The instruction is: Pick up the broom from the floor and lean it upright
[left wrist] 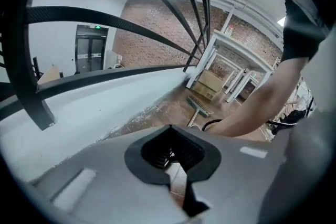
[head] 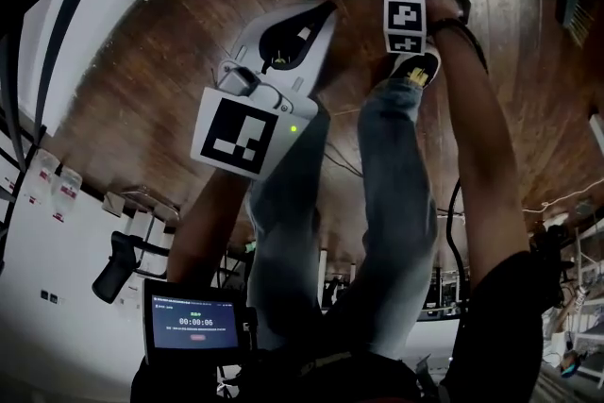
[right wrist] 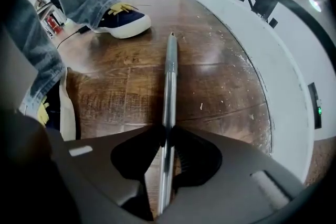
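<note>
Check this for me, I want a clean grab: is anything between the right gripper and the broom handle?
Nothing visible. The broom handle runs between the jaws of the right gripper, lying on the wooden floor. The person's shoe stands off to one side near the handle's far end, apart from it.

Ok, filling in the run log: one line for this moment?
stage: grasp | right gripper: shut on broom handle, handle lying on floor | left gripper: shut, empty
</note>
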{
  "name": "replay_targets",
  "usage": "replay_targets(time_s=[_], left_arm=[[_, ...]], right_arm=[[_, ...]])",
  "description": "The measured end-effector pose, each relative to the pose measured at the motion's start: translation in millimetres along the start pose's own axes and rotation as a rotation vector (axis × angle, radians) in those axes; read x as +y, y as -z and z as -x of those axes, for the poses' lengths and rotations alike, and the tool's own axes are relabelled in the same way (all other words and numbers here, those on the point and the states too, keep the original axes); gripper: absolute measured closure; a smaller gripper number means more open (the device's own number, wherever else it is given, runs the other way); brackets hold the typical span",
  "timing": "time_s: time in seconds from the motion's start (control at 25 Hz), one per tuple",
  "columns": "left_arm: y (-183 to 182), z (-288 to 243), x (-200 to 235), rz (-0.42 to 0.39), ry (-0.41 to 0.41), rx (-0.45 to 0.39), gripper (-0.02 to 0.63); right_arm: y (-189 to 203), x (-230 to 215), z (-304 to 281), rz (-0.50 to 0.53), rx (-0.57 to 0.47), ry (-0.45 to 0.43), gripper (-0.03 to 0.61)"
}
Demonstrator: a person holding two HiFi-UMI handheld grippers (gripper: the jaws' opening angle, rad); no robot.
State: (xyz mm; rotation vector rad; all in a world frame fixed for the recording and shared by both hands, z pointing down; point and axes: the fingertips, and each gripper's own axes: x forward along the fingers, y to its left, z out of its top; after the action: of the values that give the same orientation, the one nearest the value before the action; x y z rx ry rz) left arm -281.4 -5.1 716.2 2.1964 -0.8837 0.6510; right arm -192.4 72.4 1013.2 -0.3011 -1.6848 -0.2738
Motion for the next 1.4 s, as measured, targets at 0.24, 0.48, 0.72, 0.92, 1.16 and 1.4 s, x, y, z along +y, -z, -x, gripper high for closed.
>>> replay_targets(time_s=[0.24,0.48,0.72,0.92,1.16,1.4], left_arm=[[-2.3,7.3,0.9,0.038,-0.016,-0.003,0.595],[-76.8,52.8,-34.5,0.019,-0.017,-0.046,0.595],[-203.5,110.2,-108.6,-0.108,0.044,-0.143,0.595],[-291.4,146.3,-177.0,-0.222,0.125,-0.207,0.595],[-366.0,170.7,-259.8,-0.370,0.254,-0.259,0.595],[-387.4,151.4,-344.8,-0.474,0.356,-0.270,0.595]], right_arm=[[1.7,-9.4,14.6,-0.075,-0.011,0.075,0.502],[-4.6,-49.0,128.3,-0.273,-0.133,0.166,0.500],[7.4,-96.7,289.2,-0.524,-0.256,0.299,0.497],[56.1,-123.6,424.5,-0.817,-0.332,0.487,0.499],[157.8,-100.3,584.9,-1.340,-0.438,0.814,0.500],[222.9,-19.3,654.9,-1.754,-0.638,1.013,0.499]])
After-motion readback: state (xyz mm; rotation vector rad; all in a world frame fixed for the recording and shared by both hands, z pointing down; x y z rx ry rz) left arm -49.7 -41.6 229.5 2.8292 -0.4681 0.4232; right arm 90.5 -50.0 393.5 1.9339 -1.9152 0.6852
